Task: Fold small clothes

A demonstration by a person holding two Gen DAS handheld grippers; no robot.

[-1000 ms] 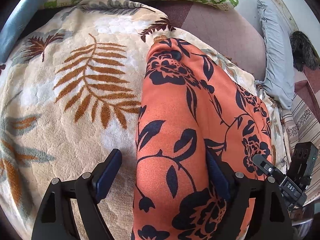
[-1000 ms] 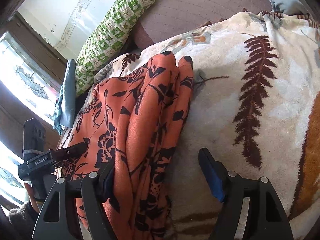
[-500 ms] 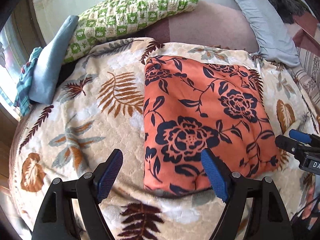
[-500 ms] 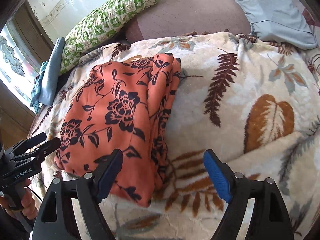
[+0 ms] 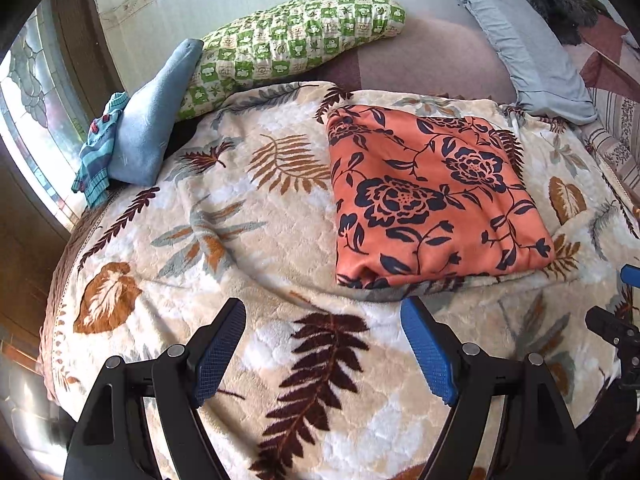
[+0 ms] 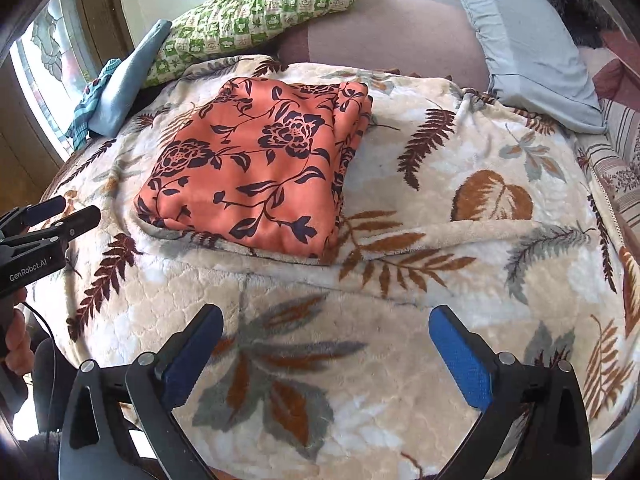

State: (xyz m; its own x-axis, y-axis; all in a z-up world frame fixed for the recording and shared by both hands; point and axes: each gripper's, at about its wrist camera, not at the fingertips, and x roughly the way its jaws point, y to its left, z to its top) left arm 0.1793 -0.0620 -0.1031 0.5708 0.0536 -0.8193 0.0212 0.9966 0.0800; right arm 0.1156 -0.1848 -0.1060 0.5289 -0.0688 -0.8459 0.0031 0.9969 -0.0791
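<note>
Leftmost in the left wrist view, a striped teal garment (image 5: 96, 160) and a folded light blue cloth (image 5: 154, 120) lean together at the far left edge of the bed, touching the green checked pillow (image 5: 296, 36) that lies along the far wall. Nearer, the left gripper (image 5: 322, 344) hangs over the leaf-patterned blanket (image 5: 224, 248) with its jaws spread wide and nothing between them; its blue pads (image 5: 218, 354) frame only a dark fern print. Right of centre, the orange floral garment (image 5: 432, 196) lies folded into a flat, roughly square packet on the blanket, apart from both grippers, its stacked edges showing along the near side. Beyond it, a grey-blue pillow (image 5: 532, 48) rests against the far right, with something dark and furry (image 5: 560, 8) behind it.

From the right wrist view, the left gripper (image 6: 44, 224) shows at the left edge, a person's hand (image 6: 16, 340) around its handle. The orange floral garment (image 6: 256, 168) sits left of centre on the blanket (image 6: 460, 240), layered folds visible down its right side. The right gripper (image 6: 326, 348) is near the lens, its jaws opening, with only blanket between its pads (image 6: 460, 364). A ridge in the blanket runs rightward from the garment's near corner.
</note>
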